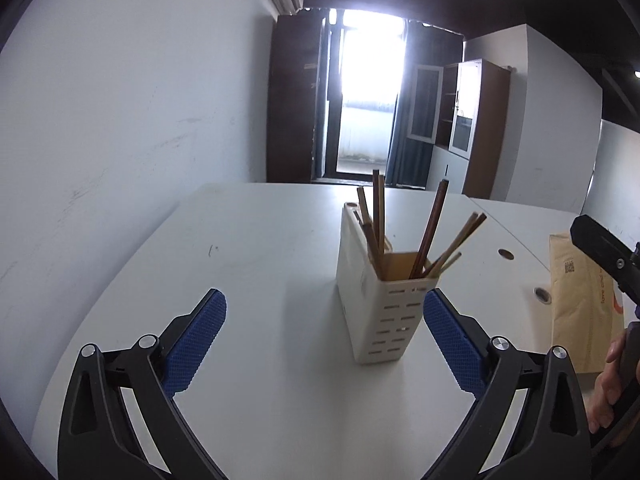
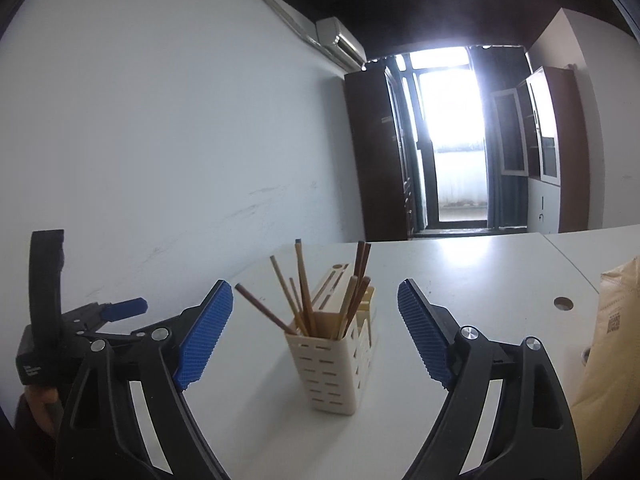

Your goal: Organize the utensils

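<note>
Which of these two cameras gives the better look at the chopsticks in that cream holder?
The right wrist view: the chopsticks fan out separately against the pale wall. The left wrist view shows the same chopsticks in the holder, some overlapping the dark doorway.

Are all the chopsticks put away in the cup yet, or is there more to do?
Looks nearly done. A bunch of chopsticks already stand in the cream holder on the white table. Nothing is in hand: the left tongs and right tongs are both open and empty. No loose chopsticks show on the table. The only other thing is a brown paper bag beside the holder.
</note>
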